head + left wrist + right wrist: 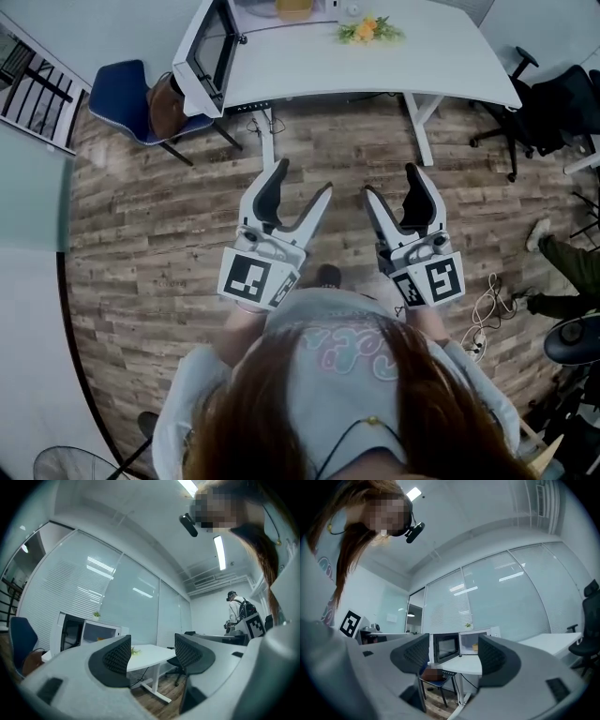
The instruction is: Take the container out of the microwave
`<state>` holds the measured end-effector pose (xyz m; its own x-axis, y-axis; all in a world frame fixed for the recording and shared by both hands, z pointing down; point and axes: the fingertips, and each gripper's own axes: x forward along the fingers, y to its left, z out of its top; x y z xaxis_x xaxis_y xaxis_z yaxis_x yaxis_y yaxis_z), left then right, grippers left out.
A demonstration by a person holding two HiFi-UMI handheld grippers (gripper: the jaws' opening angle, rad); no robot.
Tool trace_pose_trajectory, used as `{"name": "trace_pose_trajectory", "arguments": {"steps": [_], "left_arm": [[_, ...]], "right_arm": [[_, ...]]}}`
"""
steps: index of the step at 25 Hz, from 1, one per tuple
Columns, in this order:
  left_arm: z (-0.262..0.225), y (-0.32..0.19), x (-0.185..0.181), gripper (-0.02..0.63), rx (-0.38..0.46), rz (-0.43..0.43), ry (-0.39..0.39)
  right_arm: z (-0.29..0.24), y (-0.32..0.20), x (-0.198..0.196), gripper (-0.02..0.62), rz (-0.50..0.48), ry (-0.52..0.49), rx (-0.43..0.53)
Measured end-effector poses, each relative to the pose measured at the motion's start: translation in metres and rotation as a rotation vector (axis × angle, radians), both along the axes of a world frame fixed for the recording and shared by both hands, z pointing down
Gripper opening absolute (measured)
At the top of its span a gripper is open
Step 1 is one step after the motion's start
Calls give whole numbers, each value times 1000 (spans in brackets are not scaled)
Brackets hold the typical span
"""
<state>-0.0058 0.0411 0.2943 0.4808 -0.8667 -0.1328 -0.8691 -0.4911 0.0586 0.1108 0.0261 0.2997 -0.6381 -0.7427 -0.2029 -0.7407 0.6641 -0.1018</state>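
— Grippers?
— We log the left gripper and the right gripper: both wide open, nothing held.
— Container?
— We list the yellow container inside the open-doored microwave on the white desk, well apart.

Items counted. Grippers: two, the left gripper and the right gripper, each with two fingers, four in all, and one marker cube apiece. Table: one. Microwave: one, with one door. Container: one. Blue chair: one. Spray of flowers: one. Small plant: one.
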Motion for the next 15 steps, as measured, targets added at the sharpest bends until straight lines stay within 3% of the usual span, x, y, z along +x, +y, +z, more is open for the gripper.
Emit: {"name": "trace_pose_trajectory", "arguments": {"steps": [7,15], "left_arm": [[10,-8,-14,262,-20,-37,-20],[5,-23,-16,262,-13,-28,-17]], "right_arm": [[7,-10,-16,310,-45,-10,-6],[-1,-24,-14,310,-28,5,6]]}}
